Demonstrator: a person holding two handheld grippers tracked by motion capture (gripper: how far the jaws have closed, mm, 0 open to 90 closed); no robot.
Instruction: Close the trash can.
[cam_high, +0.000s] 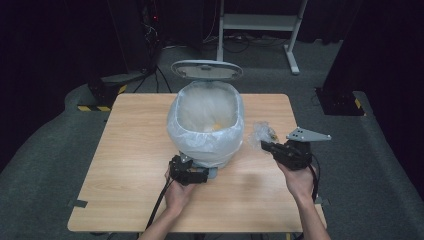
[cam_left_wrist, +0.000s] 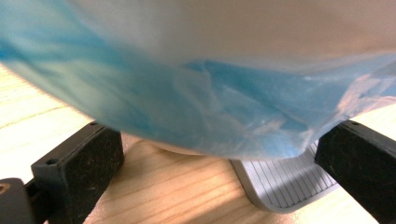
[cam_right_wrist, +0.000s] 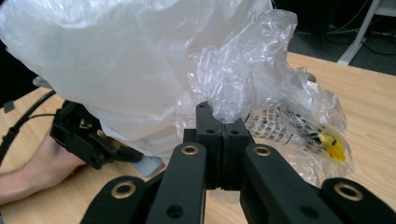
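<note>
A pedal bin (cam_high: 206, 127) lined with a pale plastic bag (cam_left_wrist: 196, 93) stands mid-table, its lid (cam_high: 206, 70) raised. Something yellow (cam_high: 216, 127) lies inside. My left gripper (cam_high: 202, 174) rests on the table at the bin's foot, jaws wide apart and open (cam_left_wrist: 215, 158). The grey ribbed pedal (cam_left_wrist: 285, 186) lies between them, close to the right jaw. To the right of the bin and a little above the table, my right gripper (cam_high: 267, 146) is shut (cam_right_wrist: 222, 126) on a crumpled clear wrapper (cam_right_wrist: 252, 79) with black print and a yellow scrap inside it.
The wooden table (cam_high: 125, 150) has bare board on both sides of the bin. On the floor behind stand a white desk frame (cam_high: 260, 22), cables, and dark blocks with hazard tape (cam_high: 102, 95) at both far corners.
</note>
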